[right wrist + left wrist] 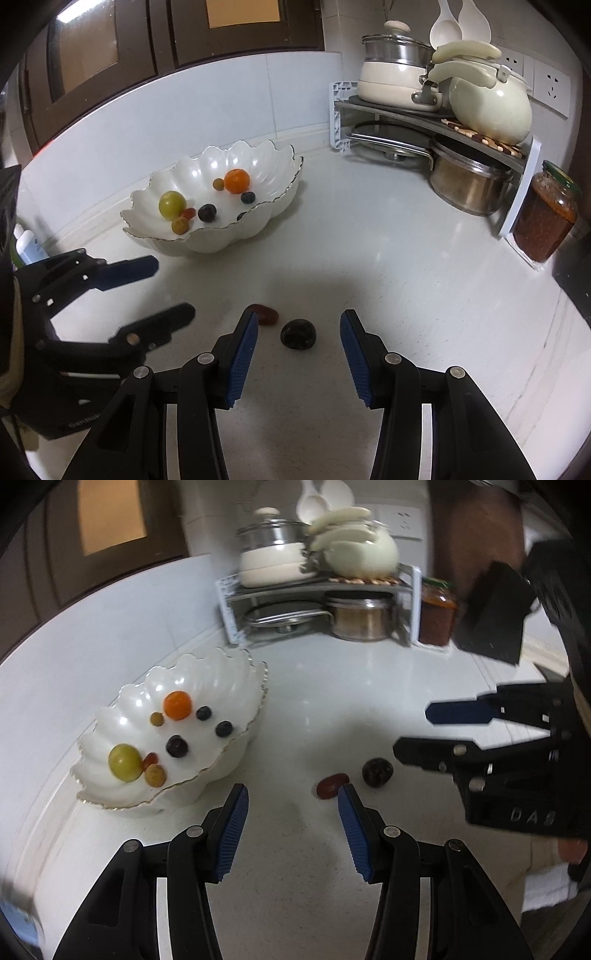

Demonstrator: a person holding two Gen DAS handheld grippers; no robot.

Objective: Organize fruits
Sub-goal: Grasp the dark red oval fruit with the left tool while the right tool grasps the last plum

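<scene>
Blue-padded jaws of the right gripper point(298, 318) are being held apart over the white counter point(388, 258), gripping nothing; a dark wrinkled fruit point(298, 333) is lying on the counter between them, touched by neither pad. Just beside it, a red date point(263, 314) is partly hidden by the left-hand pad. Likewise, the left gripper point(293, 792) is being held open and empty, the same date point(331, 784) just beyond its right-hand pad. Farther back, near the tiled wall, a scalloped white bowl point(258, 218) is being used for the other fruits, among them a small orange point(237, 180) and a green fruit point(172, 204).
</scene>
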